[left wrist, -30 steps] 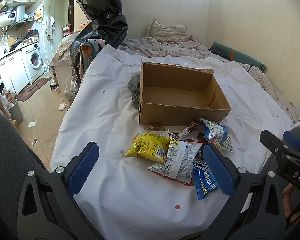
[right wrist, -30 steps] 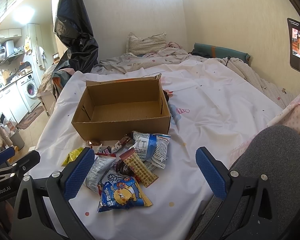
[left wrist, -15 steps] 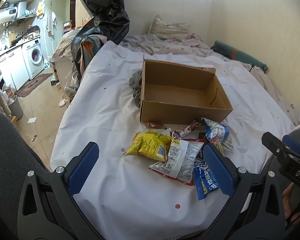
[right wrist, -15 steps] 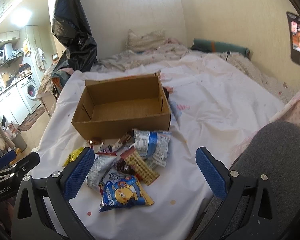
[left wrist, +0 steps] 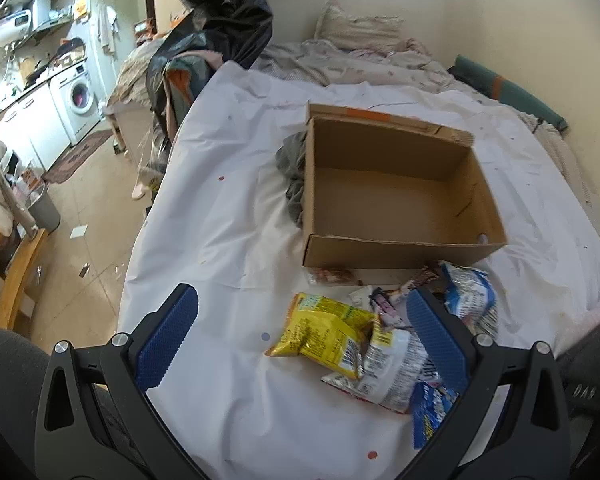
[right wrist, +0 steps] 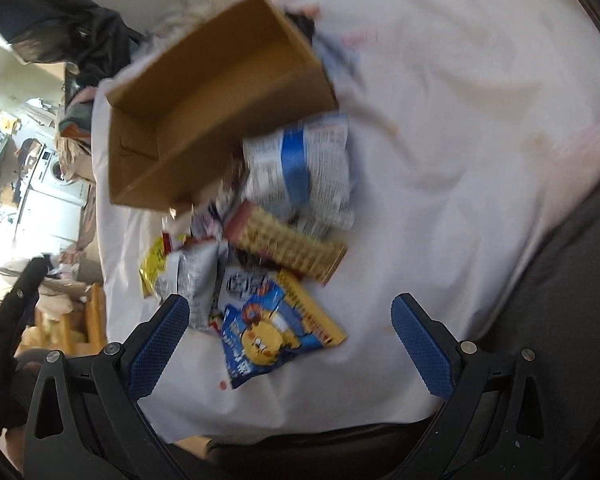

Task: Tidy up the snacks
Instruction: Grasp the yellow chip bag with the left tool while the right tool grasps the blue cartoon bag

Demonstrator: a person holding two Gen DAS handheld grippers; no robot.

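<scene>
An empty open cardboard box [left wrist: 392,188] stands on a white bed sheet; it also shows in the right wrist view [right wrist: 216,92]. In front of it lies a heap of snack packs: a yellow bag [left wrist: 324,334], a white and silver bag [left wrist: 392,364], a blue and white bag [left wrist: 470,292]. The right wrist view shows a blue cartoon bag [right wrist: 260,336], a biscuit pack [right wrist: 288,244] and the blue and white bag [right wrist: 300,168]. My left gripper [left wrist: 300,344] is open above the yellow bag. My right gripper [right wrist: 290,344] is open above the blue cartoon bag. Both are empty.
Grey cloth [left wrist: 294,176] lies against the box's left side. A black plastic bag [left wrist: 220,12] hangs at the bed's far left corner. Pillows and rumpled bedding [left wrist: 360,40] lie at the head. The floor, a washing machine [left wrist: 80,96] and a wooden chair [left wrist: 12,264] are to the left.
Both grippers have moved forward and down toward the snack heap. The right gripper has tilted sharply and its view is blurred. Both stay open.
</scene>
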